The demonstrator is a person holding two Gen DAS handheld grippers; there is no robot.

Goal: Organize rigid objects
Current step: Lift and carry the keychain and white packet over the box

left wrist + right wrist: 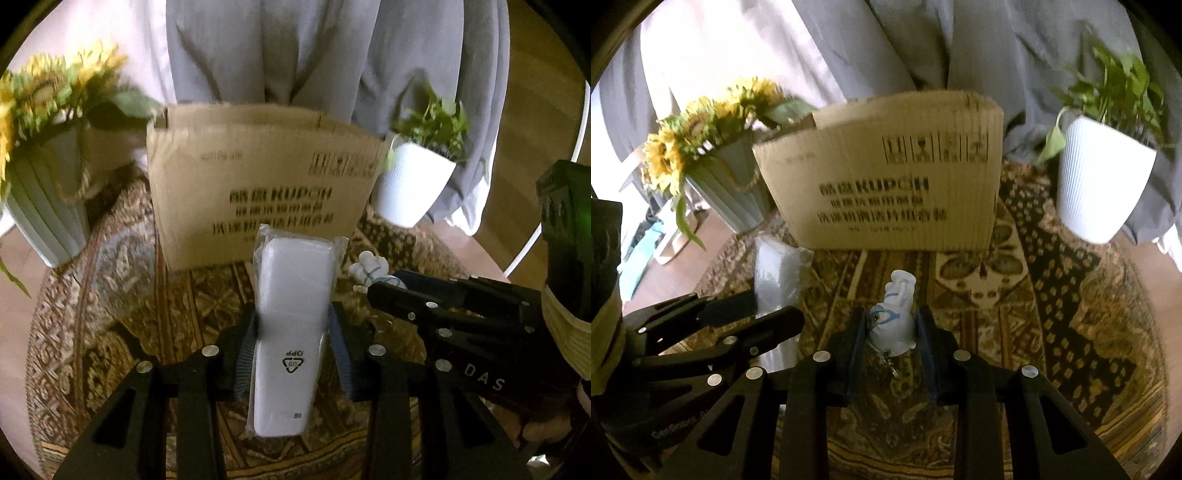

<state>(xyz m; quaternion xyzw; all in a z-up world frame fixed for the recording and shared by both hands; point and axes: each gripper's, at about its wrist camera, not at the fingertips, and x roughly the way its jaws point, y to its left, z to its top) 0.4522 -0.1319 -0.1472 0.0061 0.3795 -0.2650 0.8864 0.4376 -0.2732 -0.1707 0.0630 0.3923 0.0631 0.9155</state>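
While both tongs already have something between their pads, nothing can be seen to have gone into the cardboard box yet, so the sorting looks to be at an early or middle stage; the inside of the box is hidden from both cameras, and I cannot tell what it may already contain. The left tongs are closed down to the width of a white plastic case in a clear wrapper, gripping it by its long sides, with its far end pointing at the box front and stopping short of it. The right tongs are closed narrowly on a small white figurine with blue markings, a bit of metal chain hanging under it; it too is in front of the box, near the box's right half. Whether either item is lifted clear of the patterned worktop or resting on it is not certain. Left of the box stands a sunflower pot, right of it a white ribbed planter. What remains, by my reading, is carrying both held pieces over the box rim and releasing them inside.
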